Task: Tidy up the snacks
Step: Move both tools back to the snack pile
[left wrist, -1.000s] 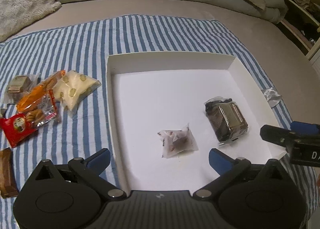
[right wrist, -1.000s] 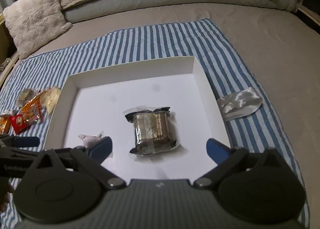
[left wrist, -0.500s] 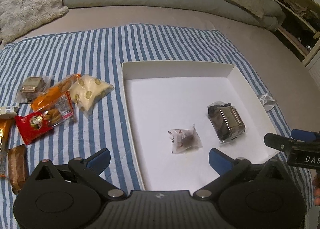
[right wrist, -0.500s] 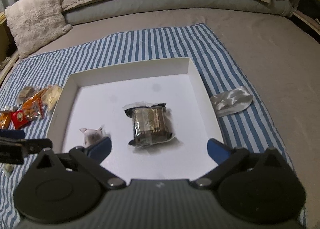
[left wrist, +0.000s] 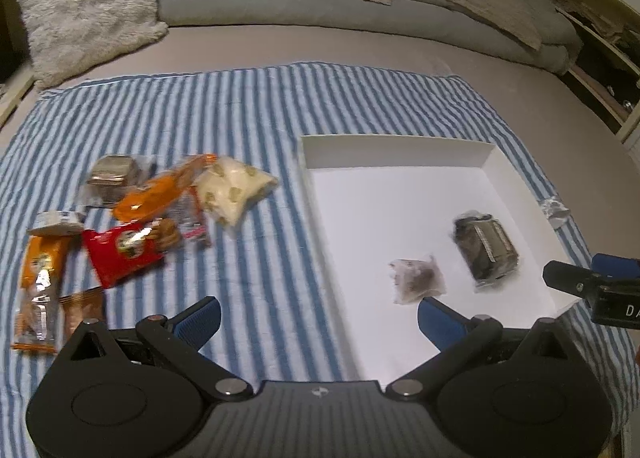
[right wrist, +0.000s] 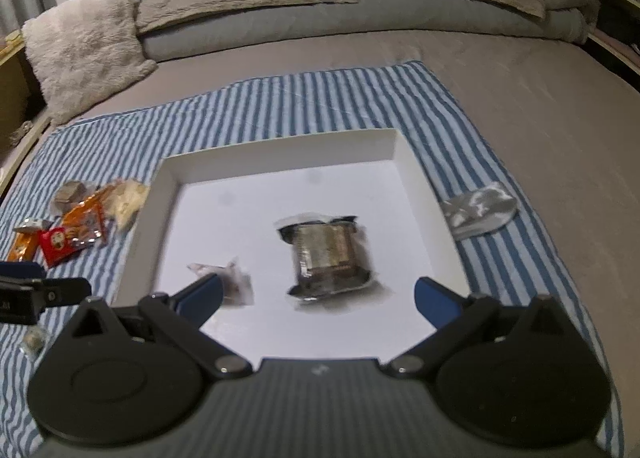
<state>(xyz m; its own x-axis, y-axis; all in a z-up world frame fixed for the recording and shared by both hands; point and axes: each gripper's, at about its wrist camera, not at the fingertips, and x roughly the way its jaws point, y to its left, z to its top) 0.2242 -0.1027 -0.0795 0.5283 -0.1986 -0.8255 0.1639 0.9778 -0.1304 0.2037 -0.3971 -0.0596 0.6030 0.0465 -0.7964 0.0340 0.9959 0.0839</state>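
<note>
A white shallow box (left wrist: 392, 147) (right wrist: 280, 155) lies on a blue striped cloth. Inside it are a dark wrapped cake (left wrist: 486, 246) (right wrist: 326, 256) and a small clear packet with a brown sweet (left wrist: 418, 280) (right wrist: 236, 284). Left of the box lies a heap of snacks: a red pack (left wrist: 122, 250) (right wrist: 56, 244), an orange pack (left wrist: 156, 193), a cream packet (left wrist: 232, 187) and an orange bar (left wrist: 40, 278). My left gripper (left wrist: 318, 316) is open above the cloth at the box's left wall. My right gripper (right wrist: 316, 296) is open over the box's near half, empty.
A silver foil packet (right wrist: 478, 207) (left wrist: 554, 207) lies on the cloth right of the box. A brown bar (left wrist: 82, 312) and a wrapped brown cake (left wrist: 110, 173) sit with the heap. A fluffy pillow (left wrist: 80, 17) and bedding lie behind on the grey bed.
My left gripper has swung left, from over the box toward the snack heap, bringing more snacks into view. My right gripper has drawn back a little. Both stay open.
</note>
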